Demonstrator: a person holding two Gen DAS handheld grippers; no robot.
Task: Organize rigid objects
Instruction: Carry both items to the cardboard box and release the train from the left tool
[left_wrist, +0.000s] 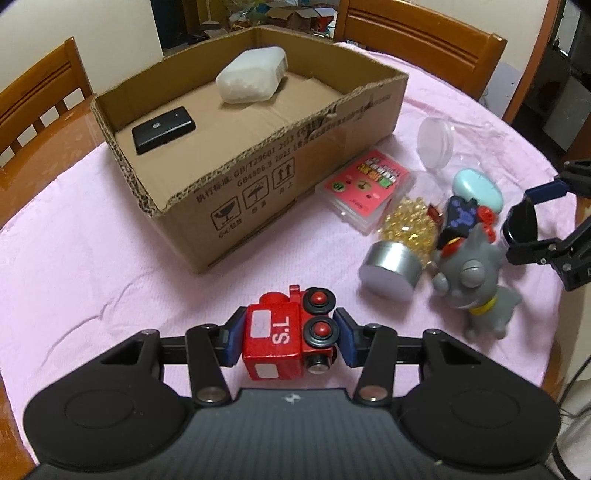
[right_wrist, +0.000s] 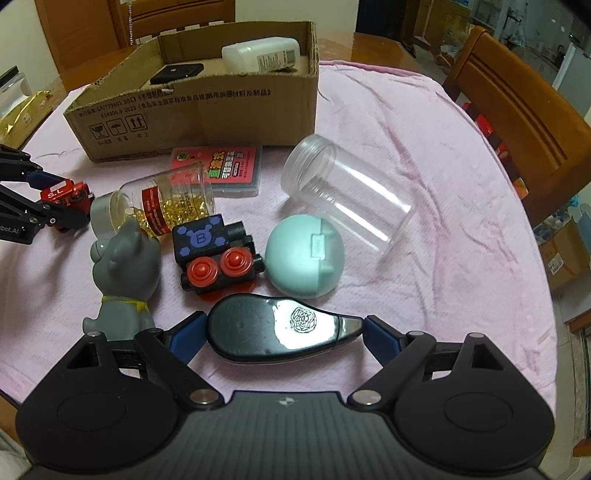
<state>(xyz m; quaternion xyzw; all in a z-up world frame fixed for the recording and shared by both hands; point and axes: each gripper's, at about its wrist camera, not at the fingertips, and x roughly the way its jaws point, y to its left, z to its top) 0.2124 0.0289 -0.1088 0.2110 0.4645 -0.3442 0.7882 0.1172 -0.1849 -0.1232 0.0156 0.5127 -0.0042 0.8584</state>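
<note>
Red toy train (left_wrist: 291, 332) sits clamped between left claw (left_wrist: 286, 334) pads.

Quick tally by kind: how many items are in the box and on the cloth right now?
Toy trains: 2 (red train, black train)
Jars/bottles: 3 (capsule jar, clear jar, white bottle)
Cases: 3 (black case, mint case, card box)
Grey figurine: 1
Tape dispenser: 1
Total: 10
</note>
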